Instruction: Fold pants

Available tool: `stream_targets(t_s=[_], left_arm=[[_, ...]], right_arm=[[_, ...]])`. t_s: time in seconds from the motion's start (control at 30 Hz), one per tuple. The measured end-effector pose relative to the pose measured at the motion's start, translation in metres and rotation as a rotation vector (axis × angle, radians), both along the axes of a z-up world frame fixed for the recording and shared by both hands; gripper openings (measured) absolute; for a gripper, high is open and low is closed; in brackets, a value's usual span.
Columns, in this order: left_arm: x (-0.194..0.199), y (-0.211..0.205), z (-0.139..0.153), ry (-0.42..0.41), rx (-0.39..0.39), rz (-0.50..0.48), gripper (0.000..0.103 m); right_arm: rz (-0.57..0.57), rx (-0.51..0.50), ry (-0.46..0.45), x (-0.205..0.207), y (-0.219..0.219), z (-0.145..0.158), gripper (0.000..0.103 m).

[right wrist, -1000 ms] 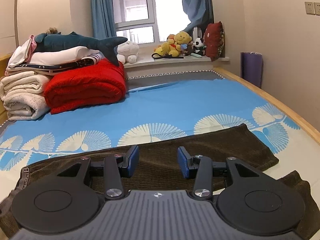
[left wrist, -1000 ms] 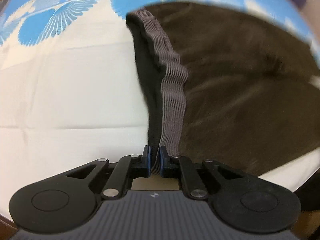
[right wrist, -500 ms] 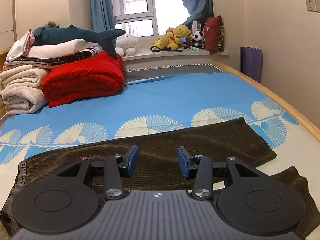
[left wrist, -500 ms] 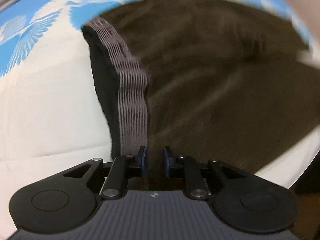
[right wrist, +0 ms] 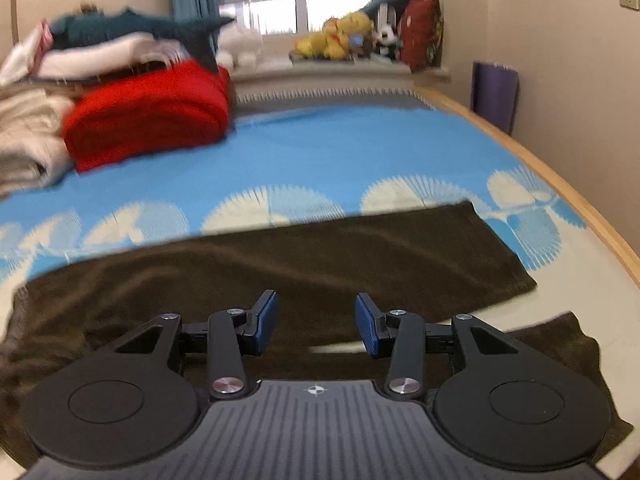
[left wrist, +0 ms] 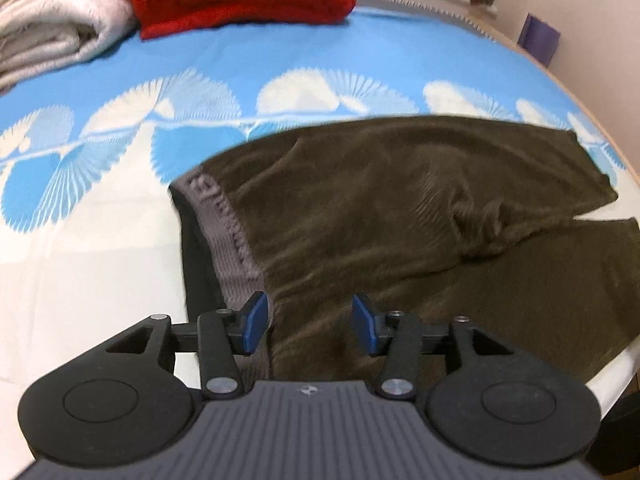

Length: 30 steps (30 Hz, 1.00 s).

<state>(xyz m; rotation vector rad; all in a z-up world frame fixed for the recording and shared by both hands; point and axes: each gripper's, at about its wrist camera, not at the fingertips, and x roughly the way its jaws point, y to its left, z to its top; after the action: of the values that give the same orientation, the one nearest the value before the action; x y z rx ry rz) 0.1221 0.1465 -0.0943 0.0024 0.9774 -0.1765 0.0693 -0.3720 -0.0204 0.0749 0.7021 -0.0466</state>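
Dark olive pants point(left wrist: 400, 208) lie flat on the bed's blue-and-white sheet point(left wrist: 280, 64). The left gripper point(left wrist: 306, 322), jaws just opened, hangs empty over the near waistband point(left wrist: 228, 232); the right gripper point(right wrist: 316, 322) hovers half-open above the legs.

The dark olive-brown ribbed cloth pants point(left wrist: 400, 216) look soft and matt, like fine corduroy, with a smoother grey knitted elastic waistband point(left wrist: 224, 224). The blue-and-white printed cotton bedsheet point(left wrist: 304, 64) beneath them is flat, smooth and dull. The black plastic left gripper point(left wrist: 308, 324) has a matt body, shiny metal pivot pins and blue rubbery finger pads point(left wrist: 254, 322). The folded red blanket point(right wrist: 148, 116) looks thick and fleecy. The bed's light wooden edge rail point(right wrist: 560, 176) is smooth and slightly glossy.
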Motion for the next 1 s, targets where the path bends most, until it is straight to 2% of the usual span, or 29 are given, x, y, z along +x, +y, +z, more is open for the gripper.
stream_targets(t_s=[0.2, 0.43, 0.53, 0.57, 0.63, 0.67, 0.7, 0.73, 0.77, 0.8, 0.83, 0.9, 1.0], left_arm=[[0.009, -0.02, 0.007, -0.073, 0.0, 0.016, 0.056], [0.016, -0.037, 0.014, -0.139, -0.005, 0.05, 0.056], [0.02, -0.033, 0.018, -0.14, -0.015, 0.103, 0.056], [0.021, -0.029, 0.02, -0.138, -0.034, 0.138, 0.056], [0.025, -0.011, 0.025, -0.096, -0.132, 0.241, 0.055], [0.029, 0.0, 0.027, -0.058, -0.191, 0.288, 0.047], [0.034, 0.007, 0.03, -0.03, -0.214, 0.319, 0.037], [0.04, 0.014, 0.033, -0.016, -0.209, 0.346, 0.013], [0.047, 0.02, 0.038, -0.02, -0.196, 0.366, 0.005], [0.055, 0.024, 0.042, -0.039, -0.184, 0.373, 0.005], [0.064, 0.027, 0.047, -0.066, -0.165, 0.367, 0.005], [0.079, 0.033, 0.051, -0.114, -0.142, 0.376, 0.005], [0.098, 0.045, 0.038, -0.125, -0.223, 0.428, 0.006]], right_arm=[[-0.032, -0.002, 0.071, -0.002, -0.014, -0.012, 0.045], [-0.055, 0.004, 0.089, -0.007, -0.031, -0.017, 0.045], [-0.073, 0.009, 0.096, -0.007, -0.036, -0.018, 0.045], [-0.078, 0.012, 0.095, -0.007, -0.037, -0.017, 0.045], [-0.086, 0.028, 0.09, -0.006, -0.039, -0.016, 0.044], [-0.092, 0.04, 0.084, -0.006, -0.04, -0.014, 0.042], [-0.098, 0.051, 0.073, -0.006, -0.039, -0.011, 0.034], [-0.105, 0.064, 0.058, -0.006, -0.04, -0.009, 0.025], [-0.106, 0.076, 0.043, -0.006, -0.039, -0.006, 0.019], [-0.1, 0.085, 0.029, -0.005, -0.039, -0.003, 0.007], [-0.093, 0.088, 0.013, -0.005, -0.038, 0.0, 0.002], [-0.076, 0.088, -0.022, -0.003, -0.035, 0.006, 0.002], [-0.057, 0.098, -0.037, 0.004, -0.032, 0.01, 0.003]])
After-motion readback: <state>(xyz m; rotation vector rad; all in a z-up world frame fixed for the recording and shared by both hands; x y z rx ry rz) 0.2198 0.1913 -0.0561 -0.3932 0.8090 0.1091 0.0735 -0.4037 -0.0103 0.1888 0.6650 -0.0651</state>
